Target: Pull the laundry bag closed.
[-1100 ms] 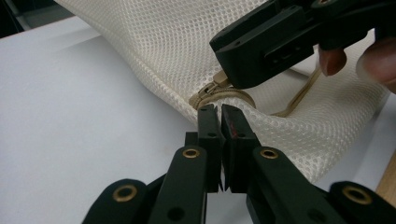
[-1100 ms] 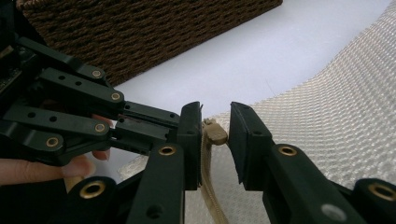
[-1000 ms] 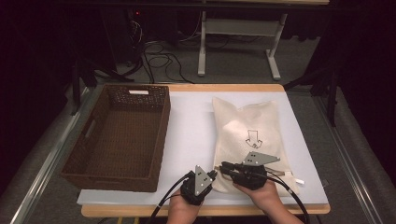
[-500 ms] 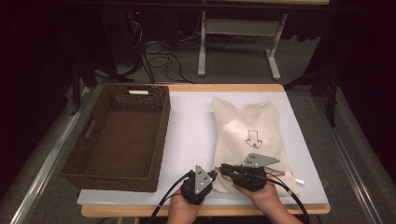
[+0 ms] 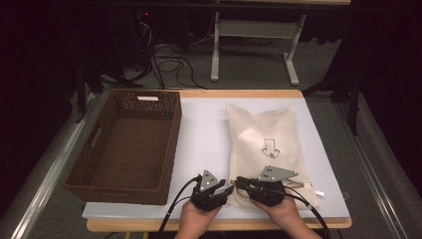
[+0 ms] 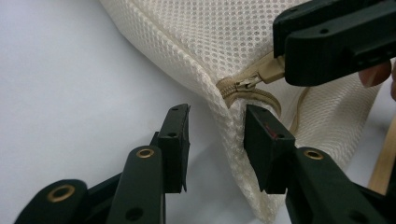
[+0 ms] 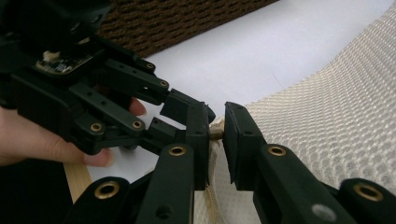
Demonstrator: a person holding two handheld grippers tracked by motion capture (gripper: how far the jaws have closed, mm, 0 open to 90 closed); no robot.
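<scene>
A cream mesh bag [image 5: 266, 134] with a printed arrow lies on the white mat, and both grippers meet at its near left corner. My left gripper [image 5: 226, 190] is open, its jaws astride the corner fabric [image 6: 224, 37] just below the zipper's end. My right gripper [image 5: 239, 181] is shut on the tan zipper pull [image 6: 268, 72], which lies flat along the seam. In the right gripper view the jaws [image 7: 216, 135] pinch that pull with only a sliver of tan showing, and the left gripper [image 7: 187, 105] is close by at the left, held by a hand.
A brown wicker basket [image 5: 175, 134] stands empty on the left of the table, near the left gripper. The white mat [image 5: 204, 124] lies bare between basket and bag. The table's wooden front edge runs just under the hands.
My right gripper has slid left along the bag's near edge to the corner and now holds the zipper pull. The left gripper has hardly moved.
</scene>
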